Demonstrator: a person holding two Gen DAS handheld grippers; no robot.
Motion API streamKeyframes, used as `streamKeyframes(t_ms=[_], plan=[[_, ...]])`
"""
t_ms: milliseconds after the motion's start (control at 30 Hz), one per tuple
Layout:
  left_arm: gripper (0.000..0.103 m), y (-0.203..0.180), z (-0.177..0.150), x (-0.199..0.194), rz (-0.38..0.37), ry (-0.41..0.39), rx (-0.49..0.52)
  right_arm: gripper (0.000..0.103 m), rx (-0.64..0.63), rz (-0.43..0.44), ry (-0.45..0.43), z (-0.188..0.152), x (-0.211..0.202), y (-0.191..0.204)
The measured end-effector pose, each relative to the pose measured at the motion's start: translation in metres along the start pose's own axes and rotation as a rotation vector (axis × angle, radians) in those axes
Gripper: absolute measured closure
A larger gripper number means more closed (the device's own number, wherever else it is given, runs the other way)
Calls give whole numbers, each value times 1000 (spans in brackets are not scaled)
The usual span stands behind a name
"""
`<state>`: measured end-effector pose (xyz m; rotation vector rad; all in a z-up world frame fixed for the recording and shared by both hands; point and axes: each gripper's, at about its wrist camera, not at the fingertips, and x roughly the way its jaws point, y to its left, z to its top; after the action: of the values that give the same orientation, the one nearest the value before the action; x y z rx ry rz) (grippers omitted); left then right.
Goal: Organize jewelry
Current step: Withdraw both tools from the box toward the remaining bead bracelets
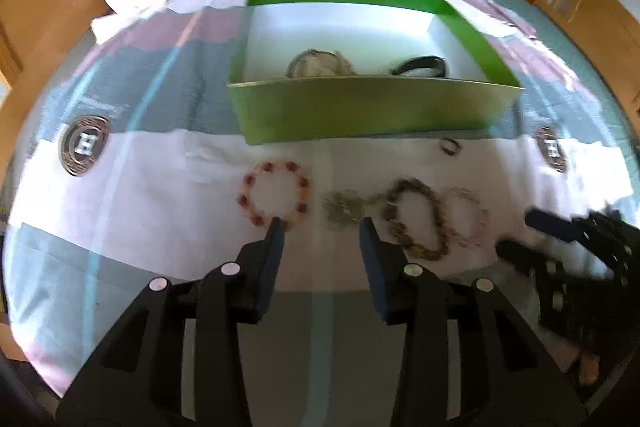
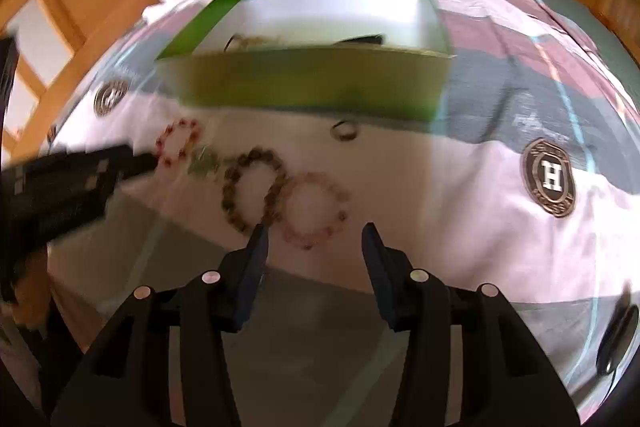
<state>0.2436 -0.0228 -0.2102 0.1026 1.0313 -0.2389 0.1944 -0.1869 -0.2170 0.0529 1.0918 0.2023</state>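
Bed with patchwork quilt; open green cardboard box behind row of beaded bracelets, handy for dropping in. Left tool spread above red-orange beaded bracelet; right tool spread over pale pink beaded bracelet.

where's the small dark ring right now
The small dark ring lies alone on the white bedspread just in front of the green box, beyond the brown bead bracelet.
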Motion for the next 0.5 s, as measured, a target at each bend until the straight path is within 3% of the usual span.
streamKeyframes(t_ms=[67,200,300,500], plan=[[46,7,3,2,27,-6,-25,54,-41,31,15,-4,6,12],[46,21,3,8,21,32,-84,55,-120,20,51,-10,24,31],[44,32,3,13,36,56,-126,63,-102,60,74,-10,31,30],[43,49,2,19,59,92,-199,63,37,10,-39,5,12,-1]])
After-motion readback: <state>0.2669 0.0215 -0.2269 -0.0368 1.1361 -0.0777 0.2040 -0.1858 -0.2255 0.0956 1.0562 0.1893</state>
